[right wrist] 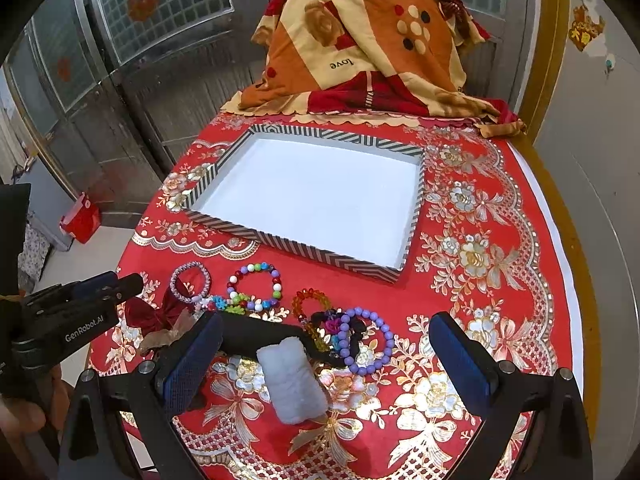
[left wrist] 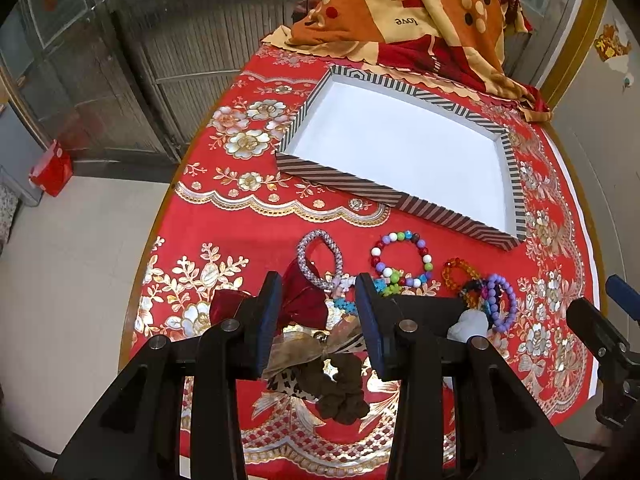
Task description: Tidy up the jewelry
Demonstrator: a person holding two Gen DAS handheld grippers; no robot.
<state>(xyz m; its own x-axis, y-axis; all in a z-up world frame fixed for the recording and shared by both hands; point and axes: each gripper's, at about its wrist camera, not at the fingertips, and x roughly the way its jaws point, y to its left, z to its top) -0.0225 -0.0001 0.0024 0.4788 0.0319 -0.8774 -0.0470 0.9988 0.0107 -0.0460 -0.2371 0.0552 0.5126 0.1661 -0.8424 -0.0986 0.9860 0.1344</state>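
Red tablecloth (right wrist: 460,304) bears striped tray (right wrist: 280,240), bead bracelets (right wrist: 256,284) beside it

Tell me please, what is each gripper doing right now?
Left gripper: open, holding nothing, above the hair accessories.
Right gripper: open wide, holding nothing.

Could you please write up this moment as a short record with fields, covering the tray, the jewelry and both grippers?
surface: table under a red floral tablecloth
tray: striped-rim tray, white inside, nothing in it
jewelry: multicolour bead bracelet, silver-pink beaded bracelet, amber bracelet, purple bead bracelet, all on the cloth in front of the tray
other items: dark red bow, brown scrunchie, white fluffy hair clip
left gripper: jaws open, above the bow, holding nothing
right gripper: jaws wide open, above the clip, holding nothing
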